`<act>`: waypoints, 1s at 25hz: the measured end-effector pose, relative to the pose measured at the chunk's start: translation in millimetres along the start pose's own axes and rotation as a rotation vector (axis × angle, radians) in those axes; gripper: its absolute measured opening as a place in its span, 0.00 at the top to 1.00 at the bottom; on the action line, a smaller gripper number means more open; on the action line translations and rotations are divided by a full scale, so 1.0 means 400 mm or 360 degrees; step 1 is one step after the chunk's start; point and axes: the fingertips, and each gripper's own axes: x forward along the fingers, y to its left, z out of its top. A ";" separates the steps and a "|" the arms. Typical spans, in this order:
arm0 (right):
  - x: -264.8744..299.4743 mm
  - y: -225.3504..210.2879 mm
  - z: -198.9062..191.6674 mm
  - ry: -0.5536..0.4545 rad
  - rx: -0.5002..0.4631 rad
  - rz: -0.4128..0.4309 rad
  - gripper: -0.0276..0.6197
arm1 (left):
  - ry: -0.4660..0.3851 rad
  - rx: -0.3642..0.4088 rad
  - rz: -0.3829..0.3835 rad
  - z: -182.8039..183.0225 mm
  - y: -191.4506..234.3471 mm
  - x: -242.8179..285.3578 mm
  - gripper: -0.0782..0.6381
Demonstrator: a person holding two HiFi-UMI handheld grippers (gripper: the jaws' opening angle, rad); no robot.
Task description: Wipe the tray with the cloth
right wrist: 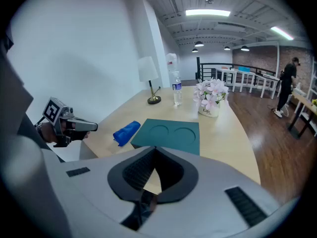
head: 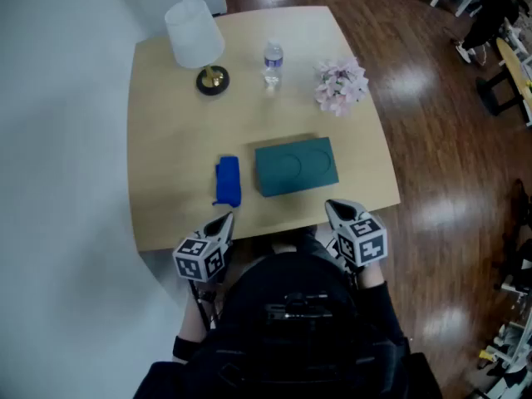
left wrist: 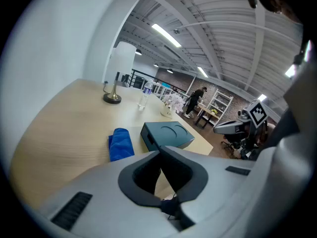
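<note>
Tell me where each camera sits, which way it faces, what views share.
Head view: on the head, looking steeply down at the table; torso, left gripper, right gripper show.
Left gripper view: on that gripper, facing blue cloth and teal tray; its shut jaws, right gripper beyond.
Right gripper view: on that gripper, facing tray; shut jaws, left gripper at left.
Shared: cloth beside tray, in all.

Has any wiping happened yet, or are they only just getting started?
Nothing looks done yet. The blue cloth lies rolled up on the table beside the teal tray. The left gripper and right gripper hover at the near table edge, jaws shut and empty. Left to do: pick up the cloth, then wipe the tray.
</note>
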 end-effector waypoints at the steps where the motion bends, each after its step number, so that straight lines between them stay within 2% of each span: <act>1: 0.000 -0.008 0.006 -0.0005 -0.0001 0.0013 0.95 | -0.0001 -0.0016 0.0018 0.000 -0.003 0.012 0.89; 5: -0.006 -0.061 0.029 -0.0015 -0.0022 0.0032 0.95 | 0.0019 -0.0045 0.0133 0.004 0.000 0.072 0.89; 8: -0.006 -0.100 0.051 -0.0022 -0.0046 0.0030 0.95 | 0.0070 -0.0007 0.0353 0.010 0.065 0.126 0.88; 9: -0.003 -0.112 0.056 -0.0023 -0.0052 0.0031 0.95 | 0.0096 0.0014 0.0422 0.011 0.093 0.150 0.79; 10: 0.000 -0.122 0.060 -0.0021 -0.0054 0.0035 0.95 | 0.0123 0.0033 0.0473 0.011 0.119 0.178 0.56; 11: 0.003 -0.131 0.061 -0.0017 -0.0052 0.0040 0.95 | 0.0148 0.0050 0.0512 0.011 0.143 0.207 0.44; 13: 0.005 -0.148 0.064 -0.0010 -0.0047 0.0050 0.95 | 0.0212 0.0093 0.0584 0.003 0.188 0.261 0.42; 14: 0.004 -0.158 0.066 -0.0007 -0.0047 0.0052 0.95 | 0.0259 0.0124 0.0622 -0.006 0.210 0.284 0.36; 18: 0.005 -0.211 0.079 -0.0011 -0.0037 0.0049 0.95 | 0.0410 0.0190 0.0720 -0.036 0.263 0.346 0.36; 22: 0.008 -0.248 0.094 -0.0014 -0.0035 0.0057 0.95 | 0.0477 0.0097 0.0786 -0.082 0.293 0.369 0.46; 25: 0.016 -0.266 0.107 -0.0014 -0.0041 0.0071 0.95 | 0.0450 0.0025 0.0808 -0.095 0.303 0.369 0.53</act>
